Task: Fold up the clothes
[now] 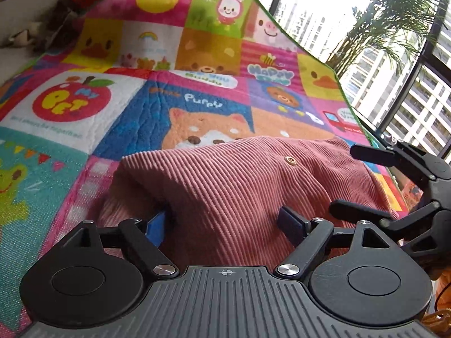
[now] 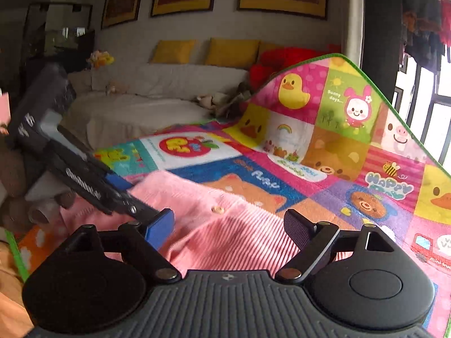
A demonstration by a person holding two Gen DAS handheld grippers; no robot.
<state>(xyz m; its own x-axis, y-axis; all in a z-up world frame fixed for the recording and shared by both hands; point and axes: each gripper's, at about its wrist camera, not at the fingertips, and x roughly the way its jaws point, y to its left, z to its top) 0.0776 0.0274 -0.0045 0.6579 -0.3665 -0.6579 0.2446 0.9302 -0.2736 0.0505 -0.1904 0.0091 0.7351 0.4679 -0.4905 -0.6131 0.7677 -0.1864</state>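
A pink corduroy garment (image 1: pixel 225 186) with a small brass snap button (image 1: pixel 290 160) lies bunched on a colourful cartoon play mat (image 1: pixel 126 107). My left gripper (image 1: pixel 225 225) is open, its fingers spread over the near part of the garment, one pad partly under a fold. My right gripper (image 2: pixel 231 228) is open too, low over the same pink garment (image 2: pixel 225 225). The right gripper also shows at the right edge of the left wrist view (image 1: pixel 417 191). The left gripper's body shows at the left of the right wrist view (image 2: pixel 70 163).
The mat's far end (image 2: pixel 352 107) curls up against a white sofa (image 2: pixel 157 95) with yellow cushions and a red plush. Large windows and a palm plant (image 1: pixel 389 22) stand to the right. Orange cloth (image 2: pixel 11 295) lies at the near left.
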